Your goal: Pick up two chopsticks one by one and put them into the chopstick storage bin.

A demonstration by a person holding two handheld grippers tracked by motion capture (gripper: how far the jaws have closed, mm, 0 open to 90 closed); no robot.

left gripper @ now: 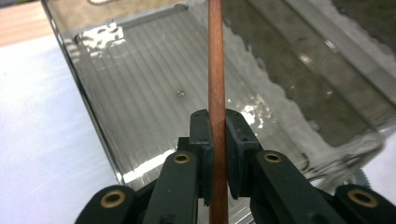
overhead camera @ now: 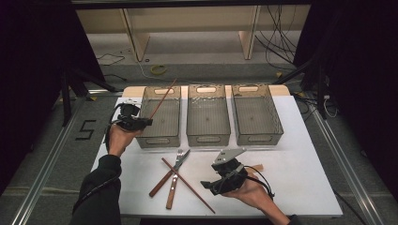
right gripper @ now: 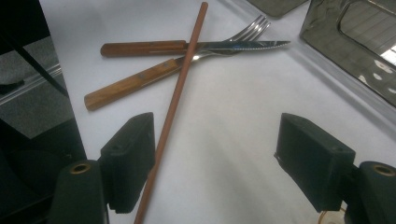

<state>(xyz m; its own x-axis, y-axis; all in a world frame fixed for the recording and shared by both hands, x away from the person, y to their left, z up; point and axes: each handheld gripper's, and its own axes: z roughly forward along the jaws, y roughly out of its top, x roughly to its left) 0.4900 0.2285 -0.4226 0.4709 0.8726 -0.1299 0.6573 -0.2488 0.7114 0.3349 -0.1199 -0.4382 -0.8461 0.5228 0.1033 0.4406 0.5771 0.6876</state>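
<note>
over the leftmost clear plastic bin (overhead camera: 162,123) my left gripper (overhead camera: 141,122) clamps a reddish-brown wooden chopstick (left gripper: 216,79), my right gripper (right gripper: 217,161) gaping wide

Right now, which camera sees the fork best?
The right gripper view: the fork lies close, its tines and wooden handle clear, crossed by a knife and a chopstick. The high view shows it small; the left gripper view faces a bin.
</note>
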